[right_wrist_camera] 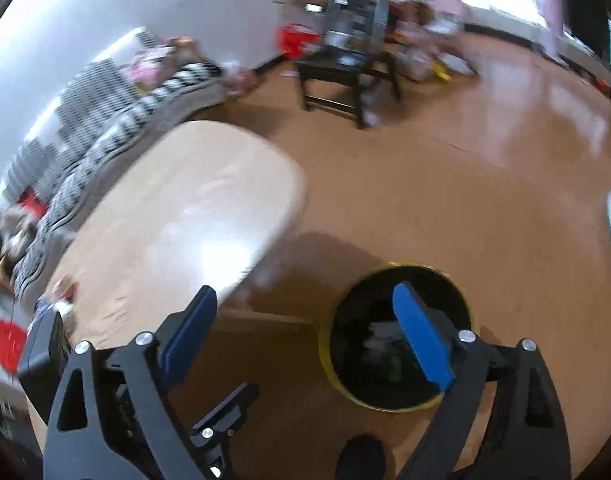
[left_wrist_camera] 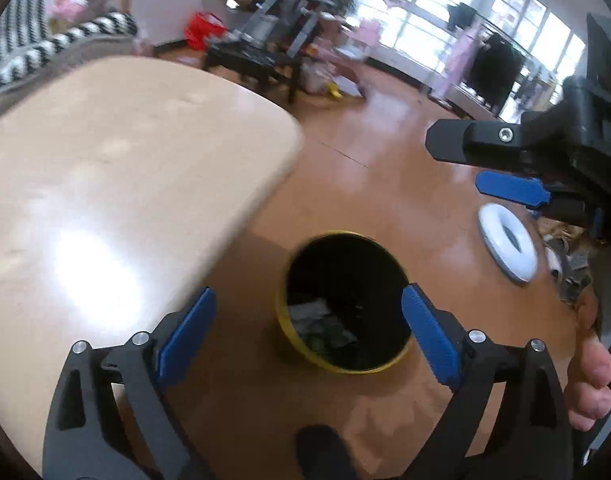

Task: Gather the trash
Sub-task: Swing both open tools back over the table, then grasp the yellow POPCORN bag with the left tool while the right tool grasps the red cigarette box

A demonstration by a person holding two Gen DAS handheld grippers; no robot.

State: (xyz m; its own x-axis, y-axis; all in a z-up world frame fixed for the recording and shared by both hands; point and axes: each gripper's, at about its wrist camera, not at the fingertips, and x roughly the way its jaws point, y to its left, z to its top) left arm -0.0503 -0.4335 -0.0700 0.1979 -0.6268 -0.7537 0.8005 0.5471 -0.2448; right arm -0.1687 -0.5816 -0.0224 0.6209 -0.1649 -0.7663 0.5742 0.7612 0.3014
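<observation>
Right now your left gripper [left_wrist_camera: 307, 334] is spread wide with nothing between the blue pads [left_wrist_camera: 187, 334]. Your right gripper [right_wrist_camera: 305, 334] is equally wide and empty.

Task object: the bin [left_wrist_camera: 345, 304], yellow outside, black inside, sits on the floor [left_wrist_camera: 385, 184] just off the table [left_wrist_camera: 105, 184] edge. It stands upright, mouth pointing up at the cameras, long axis vertical. In the left wrist view it sits between the pads, at 6 o'clock low in frame. In the right wrist view the bin [right_wrist_camera: 399, 338] is at 5 o'clock, with the right-hand pad [right_wrist_camera: 421, 336] overlapping its opening. Crumpled trash [left_wrist_camera: 319, 326] lies at the bottom, toward 7 o'clock of the opening; what kind, can't tell.

Your other gripper [left_wrist_camera: 517, 160] shows at 3 o'clock in the left view; its opening can't be judged from there.

Surface: light wood table with rounded corner, glossy, glare patch on it. Brown glossy floor.

Room: a white ring [left_wrist_camera: 507, 242] on the floor at 3 o'clock. A black-and-white striped sofa [right_wrist_camera: 101, 132] at 10 o'clock behind the table. A dark low table [right_wrist_camera: 345, 76] at 12 o'clock, a red bag [left_wrist_camera: 203, 30] by the wall, big windows [left_wrist_camera: 445, 12] at 1 o'clock. Both views are motion-blurred.
</observation>
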